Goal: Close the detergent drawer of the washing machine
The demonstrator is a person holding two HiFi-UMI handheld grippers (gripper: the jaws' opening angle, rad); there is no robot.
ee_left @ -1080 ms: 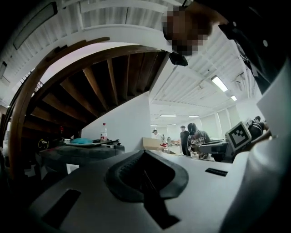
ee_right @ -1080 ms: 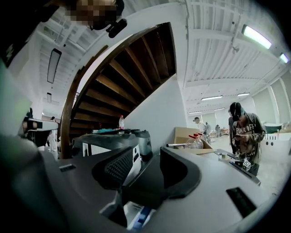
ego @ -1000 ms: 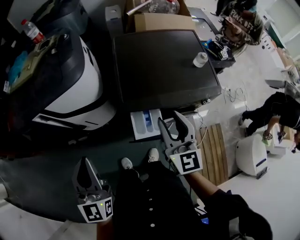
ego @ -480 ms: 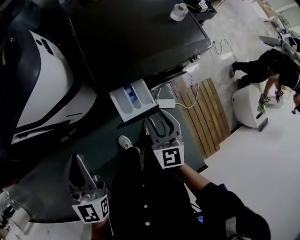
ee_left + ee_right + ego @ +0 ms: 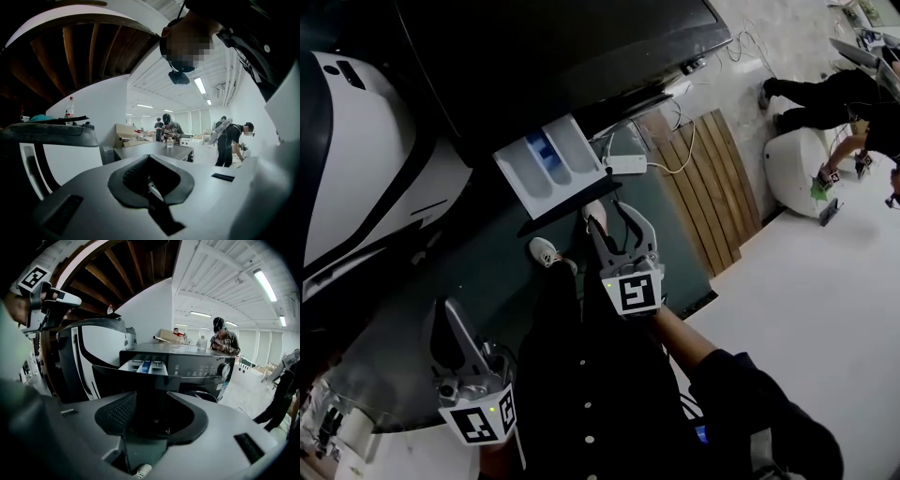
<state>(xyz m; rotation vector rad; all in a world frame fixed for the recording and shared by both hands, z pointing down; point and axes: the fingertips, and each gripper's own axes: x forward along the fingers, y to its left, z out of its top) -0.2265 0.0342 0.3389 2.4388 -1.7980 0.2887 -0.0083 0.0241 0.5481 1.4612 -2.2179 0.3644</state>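
On the left, your left gripper [image 5: 447, 314] hangs low beside the white machine [image 5: 356, 150]. Its fingers are apart and nothing is between them. It has no part in the push, so the only danger there is that you knock it on that white body when you lean forward. In the middle, the detergent drawer [image 5: 546, 169] stands pulled out of the dark washing machine [image 5: 553, 56], at the left end of its control panel, with the compartments open to above. Your right gripper [image 5: 617, 225] is just before the drawer's front panel and, as I judge, not touching it. Its fingers stand wide apart, have just opened a little more, and hold nothing. With fingers so wide, one tip can pass over the panel into a compartment, and then the push does not land on the panel. If you press near one end, the drawer can twist on its rails and stick half closed. Further right, the white socket strip [image 5: 628, 164] and its cable lie near, and a sideways swing can catch them
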